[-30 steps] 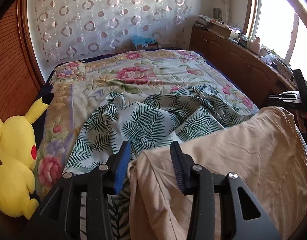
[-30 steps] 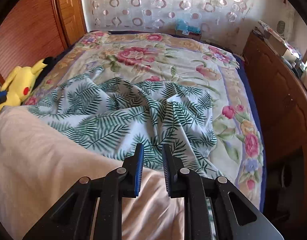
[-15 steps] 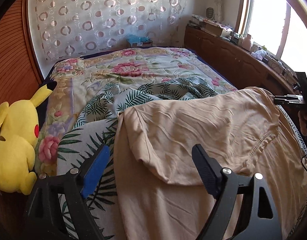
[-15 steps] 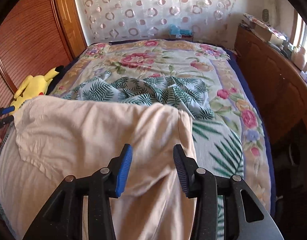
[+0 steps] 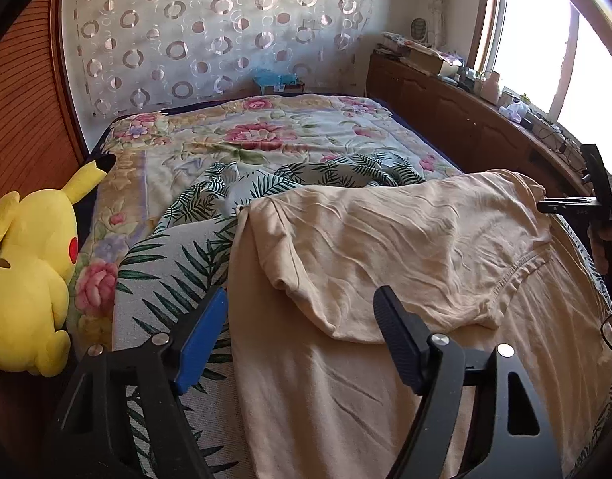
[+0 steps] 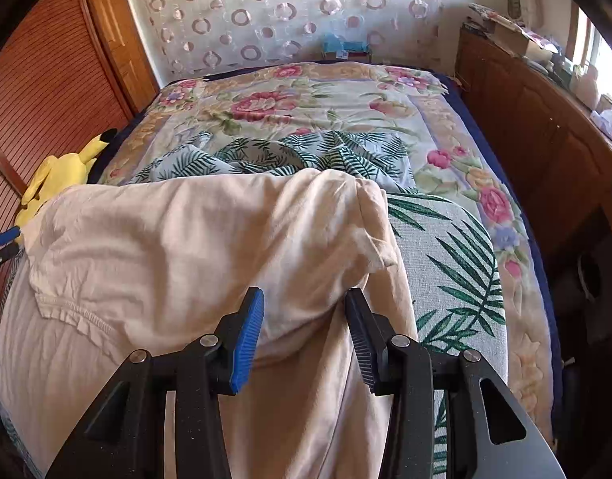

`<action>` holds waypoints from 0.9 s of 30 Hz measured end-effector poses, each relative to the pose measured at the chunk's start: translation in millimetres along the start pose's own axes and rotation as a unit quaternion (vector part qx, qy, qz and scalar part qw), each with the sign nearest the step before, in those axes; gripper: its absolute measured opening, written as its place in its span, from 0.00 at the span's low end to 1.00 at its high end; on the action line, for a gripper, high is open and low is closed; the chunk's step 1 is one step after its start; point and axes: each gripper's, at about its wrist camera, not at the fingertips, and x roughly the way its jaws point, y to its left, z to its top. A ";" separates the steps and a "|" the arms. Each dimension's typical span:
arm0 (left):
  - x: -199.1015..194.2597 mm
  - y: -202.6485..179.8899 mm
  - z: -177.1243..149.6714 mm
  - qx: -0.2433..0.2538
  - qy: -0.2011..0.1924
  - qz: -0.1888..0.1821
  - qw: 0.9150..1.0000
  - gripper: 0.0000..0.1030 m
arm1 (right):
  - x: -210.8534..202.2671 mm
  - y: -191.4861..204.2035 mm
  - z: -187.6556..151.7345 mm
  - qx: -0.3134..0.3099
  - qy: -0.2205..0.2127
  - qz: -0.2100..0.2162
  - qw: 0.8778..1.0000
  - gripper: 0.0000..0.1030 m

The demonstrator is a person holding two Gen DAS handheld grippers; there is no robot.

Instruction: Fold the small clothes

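Folded over toward the near side since a second back: beige garment (image 5: 385,247), top half now doubled onto the lower half, where earlier both tools pinched its far edge. Lies across the fern-print cloth (image 5: 166,263) at the near end of the bed (image 5: 266,135), fold line along the far side, loose hem sagging at the near edge. Left tool (image 5: 302,331) pulled back above the garment's left edge, jaws wide but closing again, nothing gripped between them. Right tool (image 6: 302,323) parted about halfway over the right corner, cloth bulging between the pads yet seemingly not pinched. Risk from here: uneven fold, right corner bunched and layers misaligned, likely to worsen if the next grab catches only the top layer. Also possible: dragging the fern-print cloth along, or snagging the sagging hem while closing.
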 end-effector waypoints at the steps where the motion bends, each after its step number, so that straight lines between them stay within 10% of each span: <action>1: 2.1 -0.3 -0.2 0.000 0.002 -0.005 1.000 0.65 | 0.6 -2.2 1.4 0.010 0.003 0.000 1.000 0.43; 6: 15.4 0.8 -0.5 -0.009 0.020 -0.027 0.999 0.40 | 15.2 7.4 6.9 0.001 0.000 -0.025 1.000 0.43; 13: 27.5 5.4 1.7 -0.019 0.034 -0.019 0.999 0.40 | 22.2 19.8 3.2 -0.015 -0.004 -0.053 0.998 0.42; 17: 29.5 3.8 6.9 -0.017 0.031 -0.024 0.999 0.40 | 22.7 20.1 4.4 -0.020 -0.011 -0.059 0.998 0.08; 22: 36.2 -1.4 16.1 -0.005 0.035 -0.015 0.999 0.05 | 23.6 21.2 4.3 -0.036 -0.022 -0.066 0.997 0.03; 27: 18.7 -2.2 22.2 -0.013 0.008 0.001 1.000 0.05 | 5.4 20.0 8.0 -0.040 -0.062 -0.076 0.994 0.03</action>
